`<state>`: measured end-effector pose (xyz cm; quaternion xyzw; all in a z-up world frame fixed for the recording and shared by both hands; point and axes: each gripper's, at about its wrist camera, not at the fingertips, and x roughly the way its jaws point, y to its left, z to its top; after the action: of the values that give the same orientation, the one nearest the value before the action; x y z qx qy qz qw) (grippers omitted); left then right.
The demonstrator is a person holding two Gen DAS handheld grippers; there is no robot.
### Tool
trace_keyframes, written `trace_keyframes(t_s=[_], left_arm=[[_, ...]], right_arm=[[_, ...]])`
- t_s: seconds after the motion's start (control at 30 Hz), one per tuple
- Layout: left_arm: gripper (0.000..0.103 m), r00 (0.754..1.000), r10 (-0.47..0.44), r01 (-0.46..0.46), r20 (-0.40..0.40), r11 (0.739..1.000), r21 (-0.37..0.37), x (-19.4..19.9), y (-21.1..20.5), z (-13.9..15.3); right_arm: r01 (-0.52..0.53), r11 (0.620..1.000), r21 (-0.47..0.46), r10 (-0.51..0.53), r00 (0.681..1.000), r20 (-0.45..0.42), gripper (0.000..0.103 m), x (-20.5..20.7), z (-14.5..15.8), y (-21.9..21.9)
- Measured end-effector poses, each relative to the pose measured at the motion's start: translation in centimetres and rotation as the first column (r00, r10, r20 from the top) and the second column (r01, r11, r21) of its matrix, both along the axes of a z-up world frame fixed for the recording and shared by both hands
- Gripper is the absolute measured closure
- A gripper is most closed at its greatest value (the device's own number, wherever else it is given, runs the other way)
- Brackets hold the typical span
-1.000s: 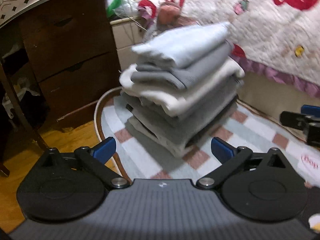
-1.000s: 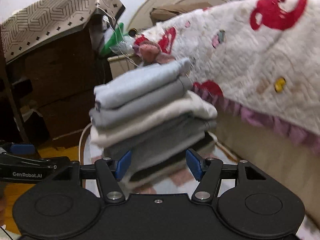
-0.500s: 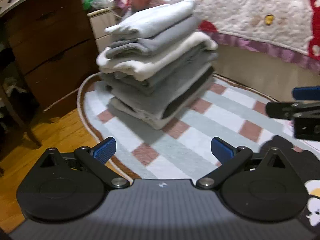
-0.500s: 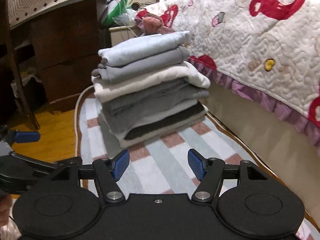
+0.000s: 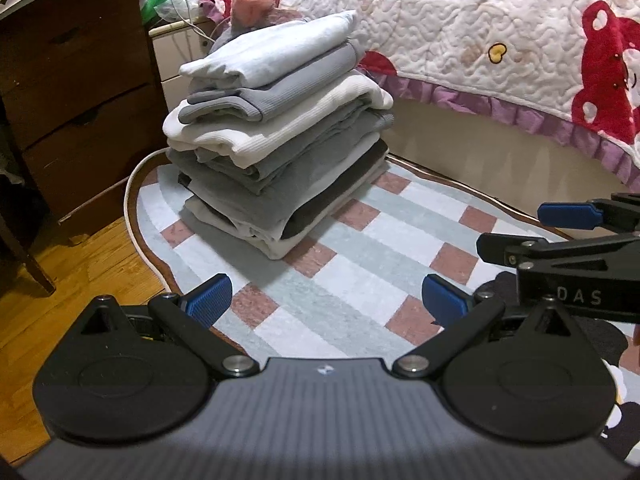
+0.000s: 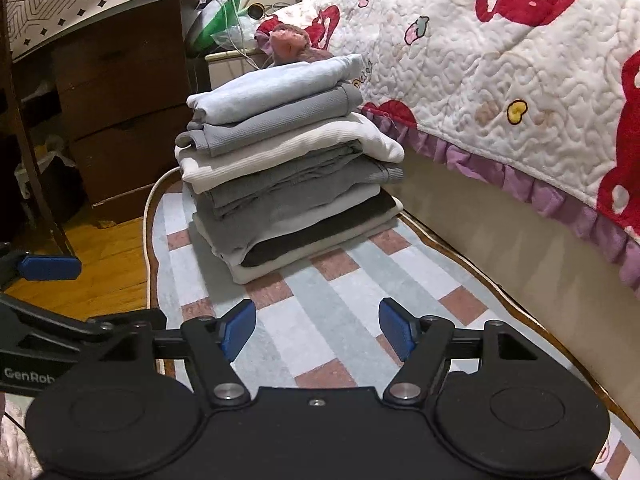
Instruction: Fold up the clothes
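A stack of several folded clothes (image 5: 276,140), pale blue on top, then grey, cream and darker grey, stands on a checked rug (image 5: 360,272); it also shows in the right wrist view (image 6: 288,160). My left gripper (image 5: 326,300) is open and empty, low over the rug, well short of the stack. My right gripper (image 6: 318,328) is open and empty, also back from the stack. The right gripper shows at the right of the left wrist view (image 5: 560,232); the left gripper shows at the left edge of the right wrist view (image 6: 48,268).
A bed with a white quilt with red prints (image 6: 500,60) and purple frill runs along the right. A dark wooden dresser (image 5: 76,80) stands at the left on wooden floor (image 5: 60,280). A pink plush toy (image 6: 290,42) lies behind the stack.
Both grippers have pulled back from the stack, which now looks farther off. Both stay open and empty.
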<state>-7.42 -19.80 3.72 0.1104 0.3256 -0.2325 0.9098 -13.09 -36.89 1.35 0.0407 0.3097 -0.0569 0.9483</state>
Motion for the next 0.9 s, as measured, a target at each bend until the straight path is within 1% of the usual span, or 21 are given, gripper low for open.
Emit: trace_keyframes(t_s=[0.2,0.47,0.8,0.9], left_arm=[[0.0,1.0,0.003,-0.003,-0.023,1.0,-0.013,0.27,0.24,-0.11],[0.0,0.999,0.003,-0.003,-0.043,1.0,-0.01,0.56,0.22,-0.52],[0.0,0.999,0.004,-0.004,-0.036,1.0,-0.003,0.64,0.21,-0.63],[0.0,0.999,-0.001,0.001,-0.034,1.0,0.003,0.54,0.1,-0.69]], right_arm=[[-0.003,1.0,-0.01,0.003,1.0,-0.002,0.03,-0.05,-0.02,0.16],[0.003,1.0,-0.013,-0.003,1.0,-0.025,0.029,0.06,-0.46,0.19],[0.003,1.0,-0.012,-0.004,0.999,-0.036,0.029,-0.14,-0.81,0.2],[0.014,1.0,-0.013,-0.015,0.998,-0.058,0.029,-0.13,-0.79,0.19]])
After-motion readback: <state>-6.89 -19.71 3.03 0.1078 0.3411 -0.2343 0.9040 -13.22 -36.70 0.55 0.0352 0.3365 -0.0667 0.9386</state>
